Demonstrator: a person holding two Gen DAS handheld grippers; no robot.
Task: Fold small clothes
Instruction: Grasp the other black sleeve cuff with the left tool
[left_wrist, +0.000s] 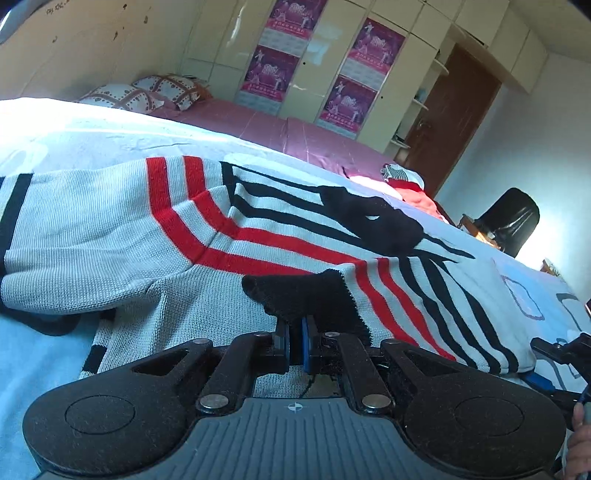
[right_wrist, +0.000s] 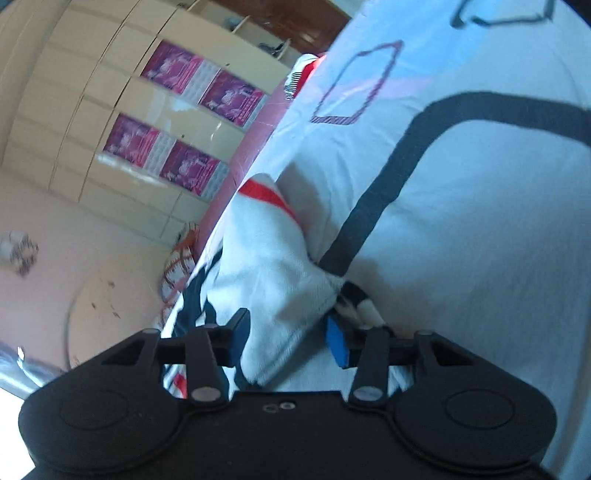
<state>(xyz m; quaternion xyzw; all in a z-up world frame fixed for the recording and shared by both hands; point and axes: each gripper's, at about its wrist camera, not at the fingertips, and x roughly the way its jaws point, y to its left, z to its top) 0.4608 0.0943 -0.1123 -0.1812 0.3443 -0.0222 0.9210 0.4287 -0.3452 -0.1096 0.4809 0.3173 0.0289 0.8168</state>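
Your left gripper (left_wrist: 298, 334) has its two blue-padded fingers pinched tight on the black cuff (left_wrist: 306, 295) of the grey knitted sweater with red and black stripes (left_wrist: 110, 236). The sweater lies spread on the pale blue bed sheet (left_wrist: 74, 136), with one sleeve folded across the body and the black collar (left_wrist: 373, 225) farther away. The held cuff sits just above the sweater's body, right in front of the fingers.

Only the left view shows the whole sweater. It also shows a red cloth (left_wrist: 417, 195) near the far edge of the bed, two patterned pillows (left_wrist: 144, 92) on a pink sheet, a black chair (left_wrist: 513, 221) and a brown door (left_wrist: 450, 122) (none of these are clear in the other view). At its right edge you can see part of your other tool (left_wrist: 561, 350).

Your right gripper (right_wrist: 288, 338) has its fingers set wide apart. A white-looking fold of the sweater (right_wrist: 273, 273) runs between them, and you cannot tell if either blue pad (right_wrist: 338, 341) touches it, because the picture is blurry. Only this view shows the thick dark line (right_wrist: 388, 184) and the purple box shape (right_wrist: 354, 85) printed on the sheet up close.

Both views show the cream wardrobe doors (left_wrist: 325, 48) with pink posters (left_wrist: 373, 48).
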